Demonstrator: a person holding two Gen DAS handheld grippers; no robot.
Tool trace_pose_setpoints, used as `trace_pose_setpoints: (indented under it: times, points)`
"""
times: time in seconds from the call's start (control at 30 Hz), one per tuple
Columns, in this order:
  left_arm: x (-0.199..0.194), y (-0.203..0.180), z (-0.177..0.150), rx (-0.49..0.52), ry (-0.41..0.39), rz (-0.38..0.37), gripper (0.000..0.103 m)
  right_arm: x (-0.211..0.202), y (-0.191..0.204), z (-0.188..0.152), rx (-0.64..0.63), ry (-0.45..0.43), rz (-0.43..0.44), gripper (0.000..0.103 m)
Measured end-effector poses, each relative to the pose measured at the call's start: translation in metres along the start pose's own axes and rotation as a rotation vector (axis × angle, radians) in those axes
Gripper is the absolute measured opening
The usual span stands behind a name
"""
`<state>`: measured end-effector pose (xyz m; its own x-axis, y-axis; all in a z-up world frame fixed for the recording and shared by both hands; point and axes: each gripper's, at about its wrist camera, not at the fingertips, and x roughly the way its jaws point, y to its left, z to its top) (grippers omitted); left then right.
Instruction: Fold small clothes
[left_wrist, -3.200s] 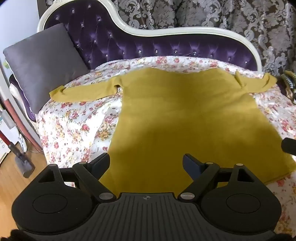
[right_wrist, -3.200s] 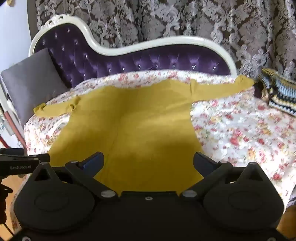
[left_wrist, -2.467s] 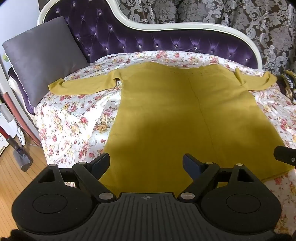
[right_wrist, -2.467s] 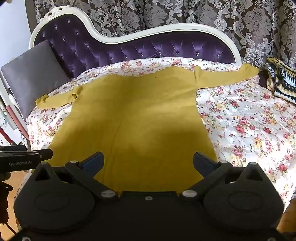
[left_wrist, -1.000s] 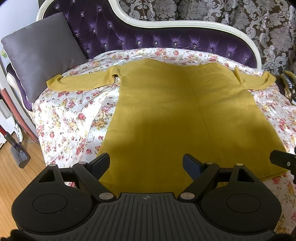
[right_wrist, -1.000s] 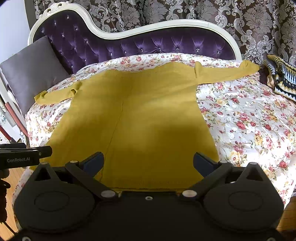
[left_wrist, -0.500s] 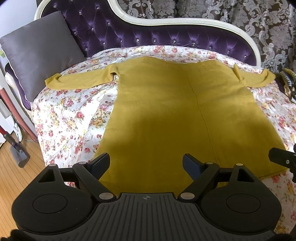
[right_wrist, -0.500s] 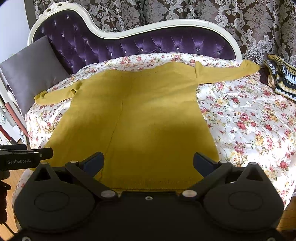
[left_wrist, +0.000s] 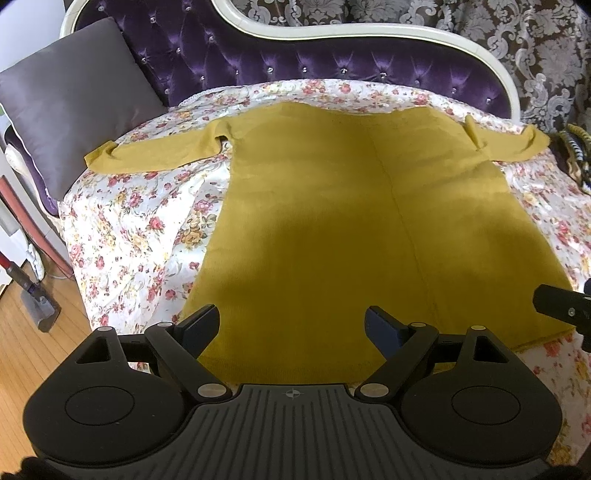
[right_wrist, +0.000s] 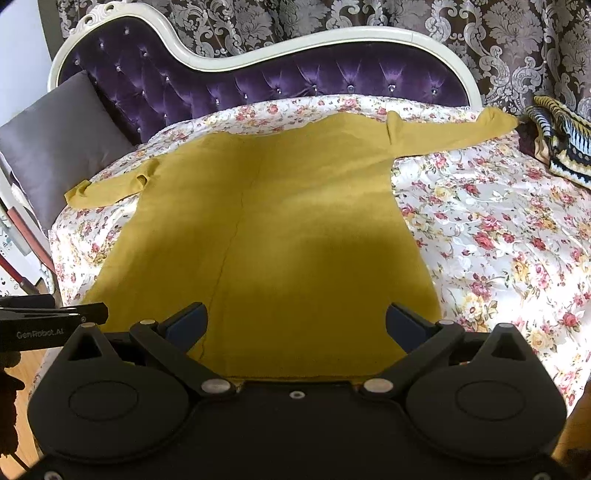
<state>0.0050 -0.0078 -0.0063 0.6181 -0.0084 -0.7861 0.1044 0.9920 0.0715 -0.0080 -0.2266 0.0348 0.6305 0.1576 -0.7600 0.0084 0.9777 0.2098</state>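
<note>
At the far left of the left wrist view, a grey cushion (left_wrist: 70, 103) leans against the tufted purple headboard (left_wrist: 295, 62), with a strip of wooden floor (left_wrist: 22, 332) below it. The floral bedspread (left_wrist: 129, 229) covers the couch from edge to edge.

The mustard sweater (left_wrist: 332, 229) lies flat on the bedspread, neckline toward the headboard and hem toward the cameras. Its left sleeve (left_wrist: 155, 151) stretches out toward the cushion; its cuff lies just beside the cushion (contact cannot be confirmed). A straight crease runs down the body of the garment. The right sleeve (right_wrist: 450, 133) extends toward the far right, its cuff near a striped knitted item (right_wrist: 561, 147) at the edge of the bed.

The left gripper (left_wrist: 291, 325) hovers over the hem on the garment's left half, its fingers spread wide and nothing between them. The right gripper (right_wrist: 295, 323) hovers over the hem on the right half, likewise released, fingers wide apart, nothing held. Whether either set of fingertips touches the fabric cannot be told. Each gripper shows at the margin of the other's view: the left one, lettered on its side, at the left edge of the right wrist view.

Patterned grey curtains (right_wrist: 369, 18) hang behind the headboard.
</note>
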Motion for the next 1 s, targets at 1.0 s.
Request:
trace_pose_setpoints:
  times: [1.0]
  points:
    - [0.003,-0.007,0.013,0.023,0.048,-0.036,0.086,0.011,0.008,0.011,-0.050,0.018,0.012,0.102]
